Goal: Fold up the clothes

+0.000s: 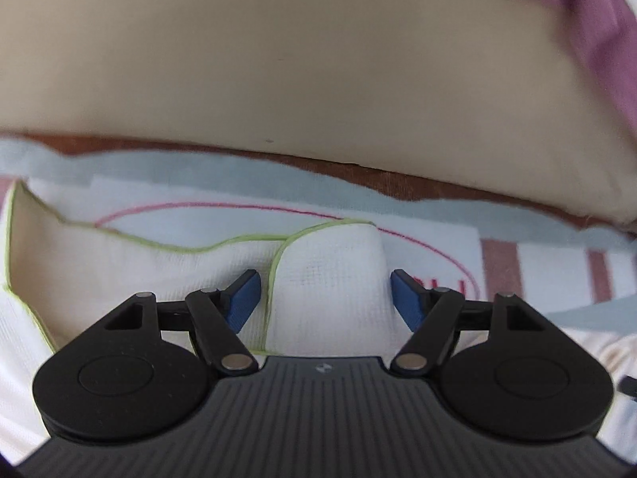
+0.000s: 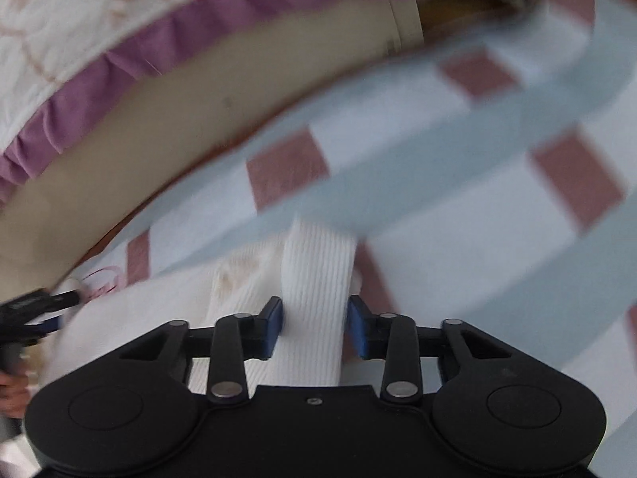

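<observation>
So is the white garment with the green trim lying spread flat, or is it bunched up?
Bunched. The white garment humps up in a raised fold between the left tool's open pads, and its green edging curves over itself instead of lying straight.

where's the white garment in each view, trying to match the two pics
Left wrist view: the white garment, edged in lime-green stitching, fills the lower left and centre, one fold standing between the open fingers of the left hand-held gripper.
Right wrist view: lower centre and left, a ribbed band running between the fingers of the right hand-held gripper.
Shared landmark: the checked bedsheet under it, grey-blue bands with reddish-brown squares.
</observation>
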The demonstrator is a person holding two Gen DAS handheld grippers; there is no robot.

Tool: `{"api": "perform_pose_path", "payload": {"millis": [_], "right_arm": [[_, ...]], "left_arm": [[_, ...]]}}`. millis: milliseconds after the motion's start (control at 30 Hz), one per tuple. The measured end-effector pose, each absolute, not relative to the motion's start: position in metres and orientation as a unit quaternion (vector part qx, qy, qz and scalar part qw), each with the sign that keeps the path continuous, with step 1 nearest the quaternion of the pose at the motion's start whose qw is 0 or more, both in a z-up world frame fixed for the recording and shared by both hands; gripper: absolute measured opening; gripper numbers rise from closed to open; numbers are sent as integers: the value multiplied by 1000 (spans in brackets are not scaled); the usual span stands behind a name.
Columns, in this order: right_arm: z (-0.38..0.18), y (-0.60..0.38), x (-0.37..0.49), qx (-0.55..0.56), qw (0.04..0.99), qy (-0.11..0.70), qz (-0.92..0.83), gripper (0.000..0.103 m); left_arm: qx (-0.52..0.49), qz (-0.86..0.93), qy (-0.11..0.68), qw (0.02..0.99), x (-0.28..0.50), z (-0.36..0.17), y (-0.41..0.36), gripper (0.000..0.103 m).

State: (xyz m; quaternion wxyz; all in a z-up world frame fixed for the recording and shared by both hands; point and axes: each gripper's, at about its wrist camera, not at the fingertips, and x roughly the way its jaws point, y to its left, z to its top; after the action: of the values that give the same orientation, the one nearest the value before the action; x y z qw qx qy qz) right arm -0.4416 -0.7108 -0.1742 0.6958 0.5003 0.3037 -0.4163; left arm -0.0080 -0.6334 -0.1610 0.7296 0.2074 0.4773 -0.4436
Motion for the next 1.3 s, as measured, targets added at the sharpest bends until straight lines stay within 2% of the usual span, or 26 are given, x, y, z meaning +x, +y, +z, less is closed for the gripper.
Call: {"api": "perform_pose_path", "payload": {"millis": [100,133,167,200,267,367,467,567,767,833,867,933,967,1000,1067,1133,1200,1300], "right_arm": [[-179,-710,-436,505,696,315,-402,47],[-176,-708,-431,490,707,319,-398,41],[-172,-705,-425,471,720,325,-394,15],[-165,-700,-420,450,732,328,-393,9],[-152,-692,-417,414,752,327,-396,8],[-140,-693,-431,384,748,311,-443,7],[-129,-697,-451,354,737,296,-493,6],[-119,-699,-462,302,719,287,-556,5],[-98,-705,-459,177,727,255,-612,5],[-104,-713,-447,129,723,276,-620,6],[-108,-718,-441,105,720,289,-623,9],[-119,-729,-432,95,697,317,-637,28],[-130,-740,-433,120,679,334,-643,46],[-141,-752,-435,152,659,353,-647,49],[-159,-772,-444,219,621,379,-650,47],[-147,-774,-467,275,626,330,-651,49],[-133,-774,-491,324,636,263,-650,60],[-139,-779,-504,360,619,253,-650,62]], "left_arm": [[265,-440,433,741,-30,-165,-637,70],[260,-444,424,745,-34,-164,-634,50],[252,-449,417,749,-37,-162,-631,14],[254,-455,412,747,-38,-159,-628,5],[257,-456,382,762,-42,-148,-622,5],[246,-445,290,811,-44,-116,-612,5],[210,-440,251,836,-37,-86,-601,5],[189,-432,259,843,-32,-79,-594,5],[158,-386,211,884,-30,-82,-582,5],[158,-378,199,890,-30,-86,-583,5],[164,-378,195,890,-30,-91,-585,5],[194,-391,194,878,-34,-106,-594,5],[216,-399,191,871,-38,-115,-599,5],[240,-404,184,863,-42,-123,-603,5],[287,-414,150,850,-54,-136,-608,6],[294,-415,139,850,-58,-136,-603,8],[266,-416,161,855,-53,-129,-594,10],[249,-407,173,862,-57,-114,-579,17]]}}
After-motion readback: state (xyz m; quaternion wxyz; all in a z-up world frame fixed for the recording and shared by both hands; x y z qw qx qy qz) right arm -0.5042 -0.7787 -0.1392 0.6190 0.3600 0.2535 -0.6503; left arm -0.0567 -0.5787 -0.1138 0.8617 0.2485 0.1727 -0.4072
